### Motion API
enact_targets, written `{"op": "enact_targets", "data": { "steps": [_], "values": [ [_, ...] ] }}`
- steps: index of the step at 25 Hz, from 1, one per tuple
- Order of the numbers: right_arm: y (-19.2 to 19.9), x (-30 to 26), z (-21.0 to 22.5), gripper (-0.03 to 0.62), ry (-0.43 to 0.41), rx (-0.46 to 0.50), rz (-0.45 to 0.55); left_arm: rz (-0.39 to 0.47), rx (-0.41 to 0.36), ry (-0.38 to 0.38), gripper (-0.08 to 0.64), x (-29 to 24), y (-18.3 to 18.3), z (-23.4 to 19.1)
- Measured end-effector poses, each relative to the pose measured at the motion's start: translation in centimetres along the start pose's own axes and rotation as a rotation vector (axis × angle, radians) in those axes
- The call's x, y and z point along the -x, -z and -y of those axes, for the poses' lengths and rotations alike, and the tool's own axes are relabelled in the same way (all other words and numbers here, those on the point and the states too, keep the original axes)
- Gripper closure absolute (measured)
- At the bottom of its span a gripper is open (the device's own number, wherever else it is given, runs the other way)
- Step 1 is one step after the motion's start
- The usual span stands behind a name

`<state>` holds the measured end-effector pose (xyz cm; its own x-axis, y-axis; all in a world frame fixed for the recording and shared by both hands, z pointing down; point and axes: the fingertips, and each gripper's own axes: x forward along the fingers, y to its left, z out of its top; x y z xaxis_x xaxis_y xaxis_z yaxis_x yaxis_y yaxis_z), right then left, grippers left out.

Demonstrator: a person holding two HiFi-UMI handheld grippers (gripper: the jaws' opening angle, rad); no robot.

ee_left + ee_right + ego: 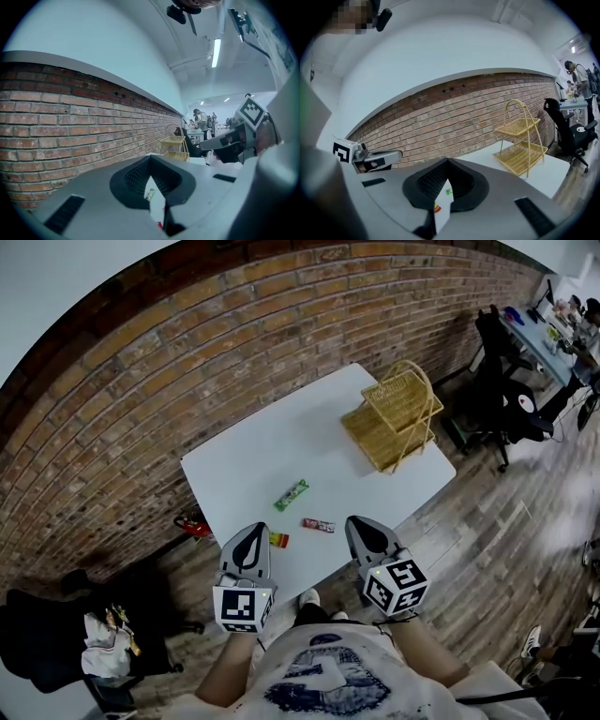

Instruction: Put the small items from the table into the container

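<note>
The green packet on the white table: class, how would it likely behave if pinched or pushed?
The green packet lies flat and thin, so it is probably light and would slide on the smooth table, not roll. It looks film-wrapped, so it may crinkle or slip when pinched.

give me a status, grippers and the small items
Left gripper and right gripper shut, empty, at near edge of table. Green packet, red packet, yellow packet loose on it, none in wicker basket. Path clear.
</note>
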<state>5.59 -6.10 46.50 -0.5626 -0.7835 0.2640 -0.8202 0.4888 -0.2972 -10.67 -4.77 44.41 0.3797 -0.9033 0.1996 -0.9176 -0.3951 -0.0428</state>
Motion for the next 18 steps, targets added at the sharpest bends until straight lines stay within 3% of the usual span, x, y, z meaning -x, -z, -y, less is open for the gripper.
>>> {"op": "enact_targets", "data": {
  "steps": [14, 18],
  "values": [
    [2.3, -4.3, 0.5, 0.567, -0.008, 0.035, -0.116, -0.026, 0.034, -0.009, 0.512, -1.2, 2.0, -3.3],
    [3.1, -5.3, 0.2, 0.497, -0.038, 0.033, -0.141, -0.041, 0.039, -0.011, 0.512, -1.6, 2.9, -3.8]
  ]
}}
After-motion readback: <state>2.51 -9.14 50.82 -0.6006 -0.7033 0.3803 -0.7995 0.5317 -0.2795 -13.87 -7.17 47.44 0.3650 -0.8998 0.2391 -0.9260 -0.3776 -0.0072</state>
